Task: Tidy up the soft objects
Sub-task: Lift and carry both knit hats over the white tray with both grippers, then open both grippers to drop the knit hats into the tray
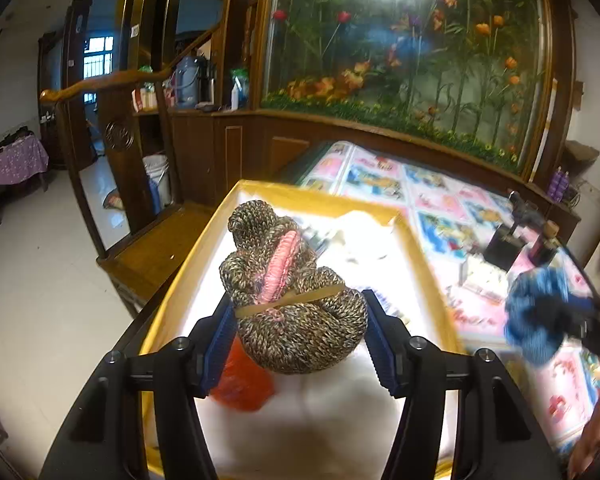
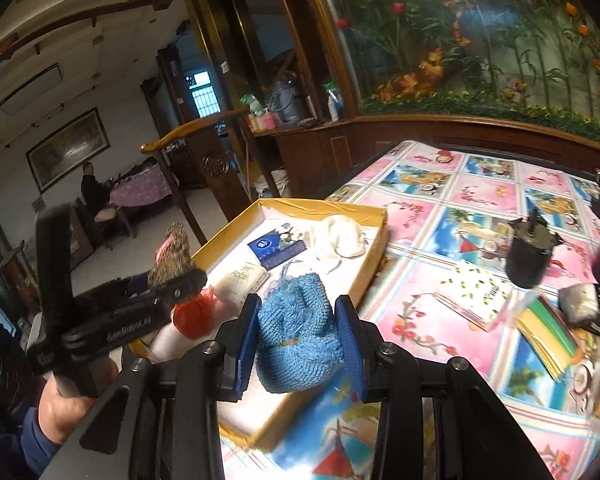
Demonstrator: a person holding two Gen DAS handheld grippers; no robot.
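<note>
Two knit bundles are in the air right now, so I'd call this roughly mid-task. The yellow-rimmed box (image 2: 374, 216) at the table's corner already has a few things in it: a cream cloth (image 2: 338, 238), a dark blue packet (image 2: 270, 251), a white wrapped packet (image 2: 244, 278) and something in red mesh (image 2: 194, 314). Out on the cartoon-print tablecloth (image 2: 428, 216) there's a white soft lump (image 2: 580, 304) next to a black pouch, plus a notebook and coloured paper, so my guess is at least one more soft item is left to bring over. As for fingers: the left gripper (image 1: 298, 322) is partly closed, blue pads pressed on both sides of a brown speckled knit bundle (image 1: 292, 280) with a pink strip and a rubber band around it, held above the box. The right gripper (image 2: 296, 336) is clamped narrower on a blue knit bundle (image 2: 296, 344), hanging over the box's near edge.
</note>
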